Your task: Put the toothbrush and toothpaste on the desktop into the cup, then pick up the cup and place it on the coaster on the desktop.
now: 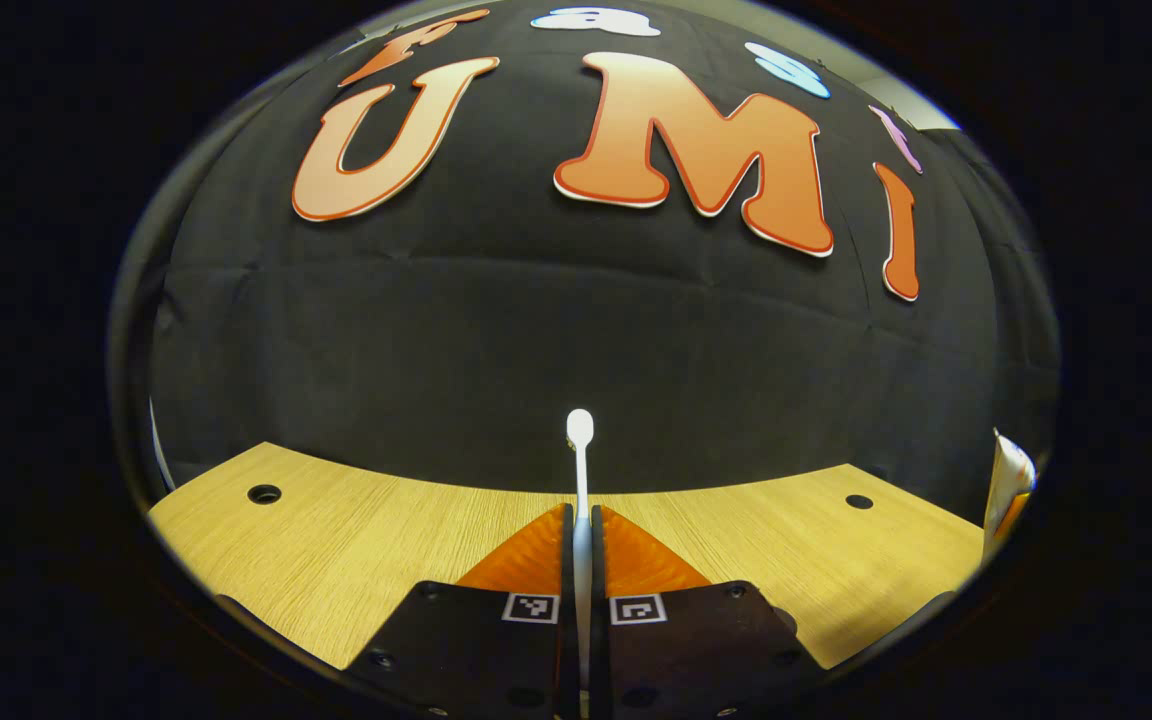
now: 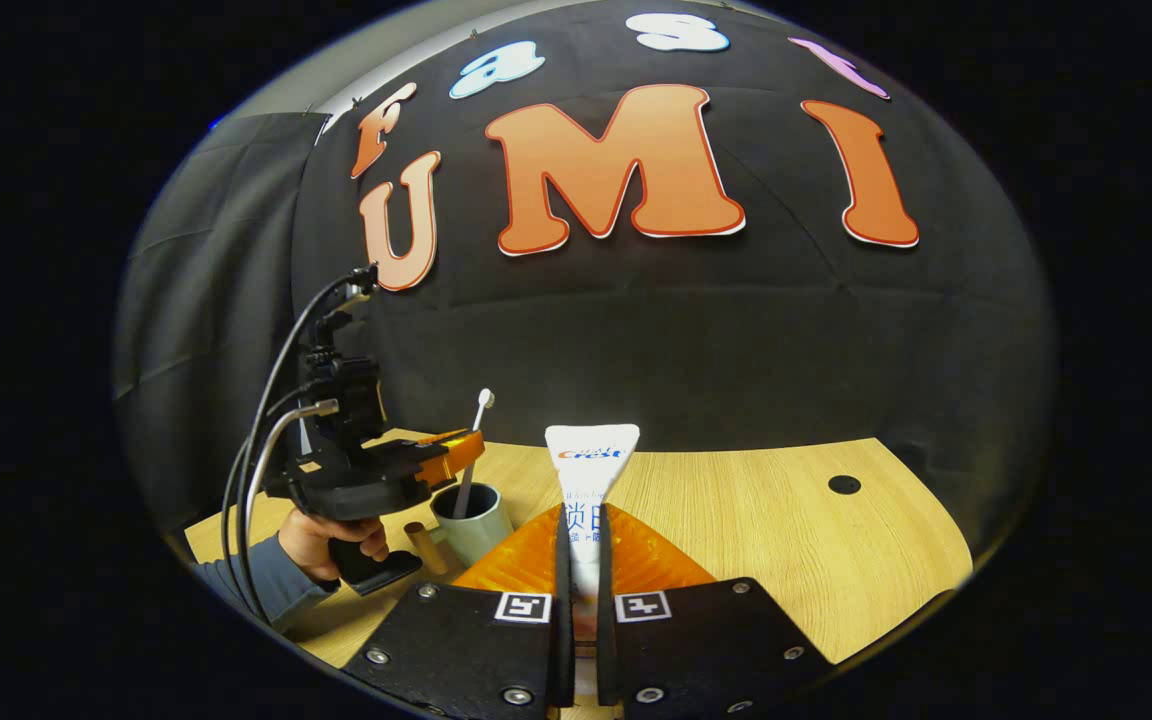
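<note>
My left gripper (image 1: 581,515) is shut on the white toothbrush (image 1: 580,440), whose head stands up past the fingertips. The right gripper view shows that left gripper (image 2: 461,445), held by a hand, just above the pale cup (image 2: 476,525). The toothbrush (image 2: 476,430) slants down with its lower end at the cup's mouth. My right gripper (image 2: 582,515) is shut on the white toothpaste tube (image 2: 591,460), flat crimped end upward, to the right of the cup. In the left gripper view the toothpaste (image 1: 1008,480) shows at the far right edge.
The wooden desktop (image 2: 786,530) has round cable holes (image 2: 844,484) (image 1: 264,493) near its back edge, and black cloth walls it in behind. A short brown stub (image 2: 426,545) sticks out beside the cup. Cables (image 2: 266,440) loop up from the left gripper.
</note>
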A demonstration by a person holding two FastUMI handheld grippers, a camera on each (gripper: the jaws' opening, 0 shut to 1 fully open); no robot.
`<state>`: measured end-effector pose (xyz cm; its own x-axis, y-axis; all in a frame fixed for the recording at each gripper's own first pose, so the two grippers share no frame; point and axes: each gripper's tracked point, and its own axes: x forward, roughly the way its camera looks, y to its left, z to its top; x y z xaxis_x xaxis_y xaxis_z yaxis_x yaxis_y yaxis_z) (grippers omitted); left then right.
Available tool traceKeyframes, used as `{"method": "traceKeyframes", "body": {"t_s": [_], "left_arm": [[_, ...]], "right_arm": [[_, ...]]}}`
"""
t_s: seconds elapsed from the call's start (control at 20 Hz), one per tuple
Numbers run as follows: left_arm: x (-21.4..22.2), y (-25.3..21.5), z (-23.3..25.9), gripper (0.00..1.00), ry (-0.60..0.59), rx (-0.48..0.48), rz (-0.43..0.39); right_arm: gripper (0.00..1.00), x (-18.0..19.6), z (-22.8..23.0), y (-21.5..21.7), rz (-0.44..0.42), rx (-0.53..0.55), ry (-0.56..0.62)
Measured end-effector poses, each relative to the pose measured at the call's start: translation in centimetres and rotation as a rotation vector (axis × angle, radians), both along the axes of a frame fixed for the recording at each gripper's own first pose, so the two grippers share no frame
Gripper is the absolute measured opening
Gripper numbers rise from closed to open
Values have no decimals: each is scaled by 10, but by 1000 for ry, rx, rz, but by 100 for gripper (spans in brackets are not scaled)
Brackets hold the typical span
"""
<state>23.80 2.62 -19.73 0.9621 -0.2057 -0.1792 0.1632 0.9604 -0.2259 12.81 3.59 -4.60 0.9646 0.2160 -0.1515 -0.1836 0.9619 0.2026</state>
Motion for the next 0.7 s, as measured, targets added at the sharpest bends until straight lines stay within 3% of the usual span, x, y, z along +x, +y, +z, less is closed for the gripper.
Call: {"method": "traceKeyframes", "body": {"t_s": [0.3, 0.35, 0.5, 0.7], "left_arm": [[-19, -1, -1, 10, 53, -20, -35], [-27, 1, 1, 19, 65, -20, -40], [-51, 7, 8, 20, 68, 6, -34], [-88, 20, 20, 41, 67, 42, -27]], "right_arm": [[9, -1, 18, 3, -2, 26, -55], [9, -1, 20, 5, 0, 33, -59], [9, 0, 29, 10, 10, 52, -89], [9, 4, 33, 15, 12, 94, -97]]}}
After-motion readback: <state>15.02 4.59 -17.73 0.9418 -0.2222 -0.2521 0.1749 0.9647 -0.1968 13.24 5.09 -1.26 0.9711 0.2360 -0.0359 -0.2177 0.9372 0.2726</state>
